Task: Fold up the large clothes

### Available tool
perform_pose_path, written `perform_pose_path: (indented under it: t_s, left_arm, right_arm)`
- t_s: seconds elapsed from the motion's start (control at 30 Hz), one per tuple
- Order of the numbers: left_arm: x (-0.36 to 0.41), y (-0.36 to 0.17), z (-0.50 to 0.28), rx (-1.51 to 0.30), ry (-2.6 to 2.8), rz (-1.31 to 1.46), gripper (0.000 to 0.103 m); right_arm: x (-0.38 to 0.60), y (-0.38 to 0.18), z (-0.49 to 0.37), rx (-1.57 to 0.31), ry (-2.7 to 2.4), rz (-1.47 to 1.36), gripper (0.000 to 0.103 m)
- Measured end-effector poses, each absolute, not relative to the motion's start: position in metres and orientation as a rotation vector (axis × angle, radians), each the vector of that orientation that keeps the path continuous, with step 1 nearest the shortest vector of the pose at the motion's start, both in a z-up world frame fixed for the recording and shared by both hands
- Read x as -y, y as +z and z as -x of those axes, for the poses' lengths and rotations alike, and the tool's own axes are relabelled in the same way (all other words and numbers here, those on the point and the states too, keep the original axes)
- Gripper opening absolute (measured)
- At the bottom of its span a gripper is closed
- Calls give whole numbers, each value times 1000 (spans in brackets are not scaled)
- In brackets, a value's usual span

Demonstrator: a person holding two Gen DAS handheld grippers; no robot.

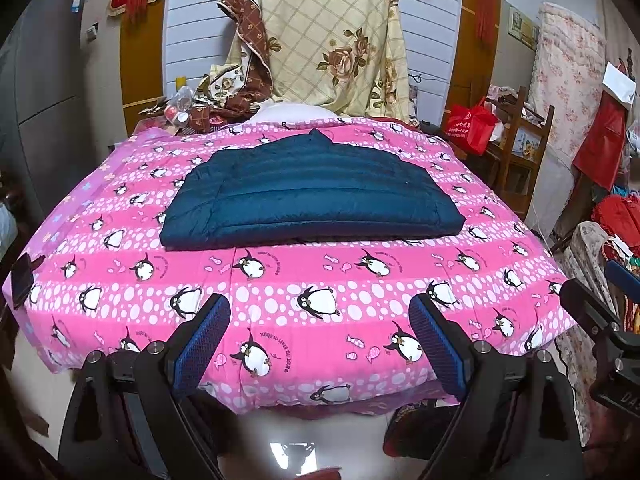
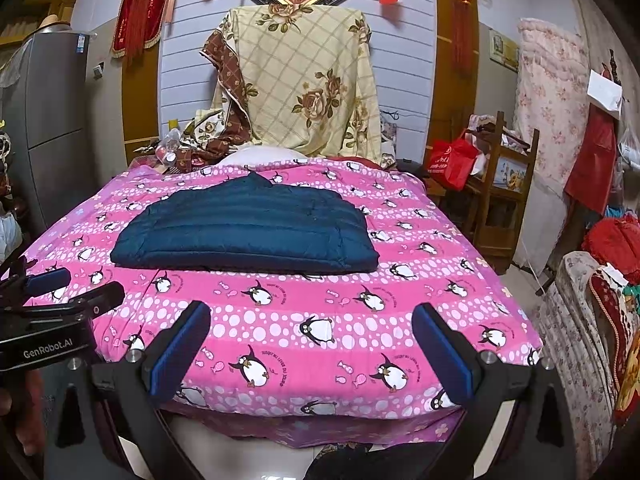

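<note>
A dark teal quilted jacket (image 1: 308, 196) lies folded into a flat rectangle on the pink penguin-print quilt (image 1: 280, 280); the right wrist view shows the same jacket (image 2: 248, 236) left of centre on the quilt (image 2: 300, 320). My left gripper (image 1: 320, 320) hovers over the quilt's near edge, well short of the jacket, open with nothing between its blue pads. My right gripper (image 2: 312, 328) stands likewise at the near edge, open and empty. Each gripper shows at the side of the other's view: the right one (image 1: 608, 320), the left one (image 2: 56, 304).
A floral sheet (image 1: 328, 40) hangs behind the bed over a heap of bedding. A grey fridge (image 1: 36, 112) stands at left. A wooden chair with a red bag (image 1: 472, 124) and piled textiles (image 2: 600, 280) crowd the right side. A dark flat object (image 1: 22, 280) lies at the quilt's left corner.
</note>
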State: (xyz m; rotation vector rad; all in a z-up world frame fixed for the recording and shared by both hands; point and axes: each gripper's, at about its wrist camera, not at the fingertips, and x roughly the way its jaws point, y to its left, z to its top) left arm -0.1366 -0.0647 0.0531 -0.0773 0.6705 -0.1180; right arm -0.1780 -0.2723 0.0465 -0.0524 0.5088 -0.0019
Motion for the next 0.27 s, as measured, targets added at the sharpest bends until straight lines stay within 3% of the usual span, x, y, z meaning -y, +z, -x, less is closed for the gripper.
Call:
perform_pose_path:
  t_s: [0.27]
  left_arm:
    - [66,50,136,-667,-125,84,63]
  right_arm:
    - [271,40,177,-511,4,60,102]
